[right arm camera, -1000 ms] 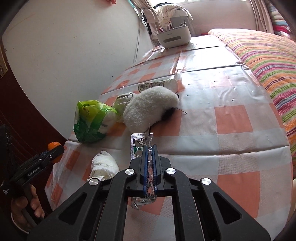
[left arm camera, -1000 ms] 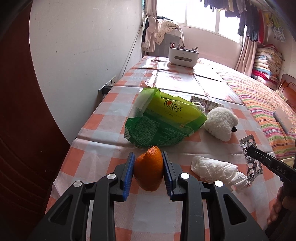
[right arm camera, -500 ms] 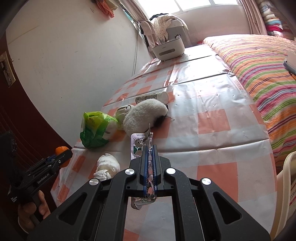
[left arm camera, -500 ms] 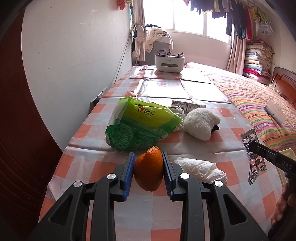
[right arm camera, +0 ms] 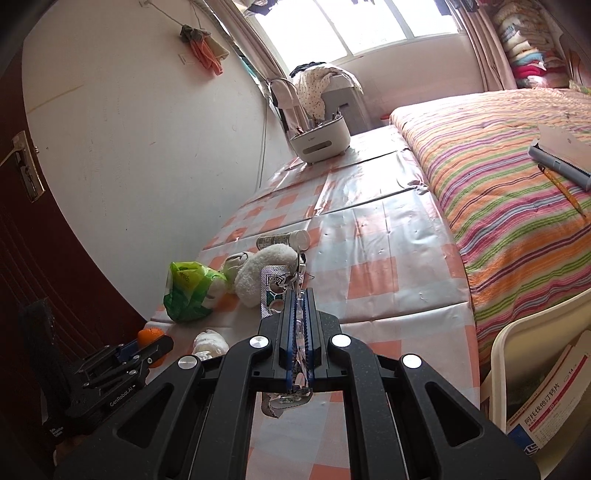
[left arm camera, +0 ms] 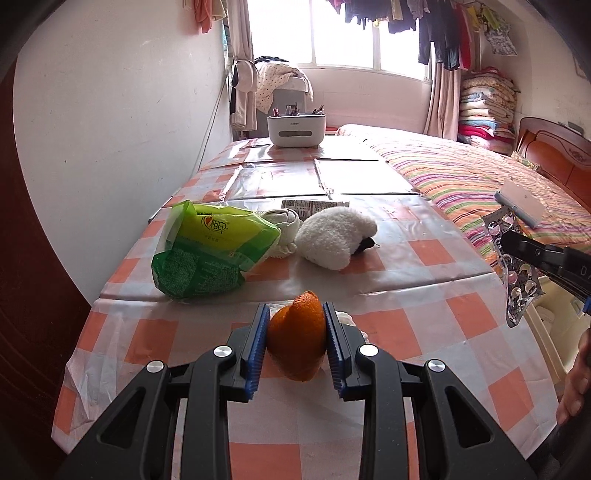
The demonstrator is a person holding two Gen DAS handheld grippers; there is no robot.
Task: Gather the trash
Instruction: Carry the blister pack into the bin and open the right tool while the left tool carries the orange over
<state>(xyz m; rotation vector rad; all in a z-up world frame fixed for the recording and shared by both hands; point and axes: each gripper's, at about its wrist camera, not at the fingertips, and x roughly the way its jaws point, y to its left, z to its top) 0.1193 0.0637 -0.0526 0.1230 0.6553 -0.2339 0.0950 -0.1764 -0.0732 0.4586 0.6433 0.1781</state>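
Left tongs (left arm camera: 295, 332) clamp an orange peel (left arm camera: 297, 338) above the near worktop (left arm camera: 388, 328) edge. Right tongs (right arm camera: 299, 328), marked "GenRobot.AI" on the opposite tool, pinch an empty blister pack (right arm camera: 275, 291). Far left: green bag (left arm camera: 212, 247); near right: box (right arm camera: 550, 398) printed "阿托伐他汀钙片".

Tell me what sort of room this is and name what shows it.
Most likely a lived-in bedroom at home: a bed with a striped multicoloured cover, a stack of folded quilts in the corner, and clothes hung on a line across the window.
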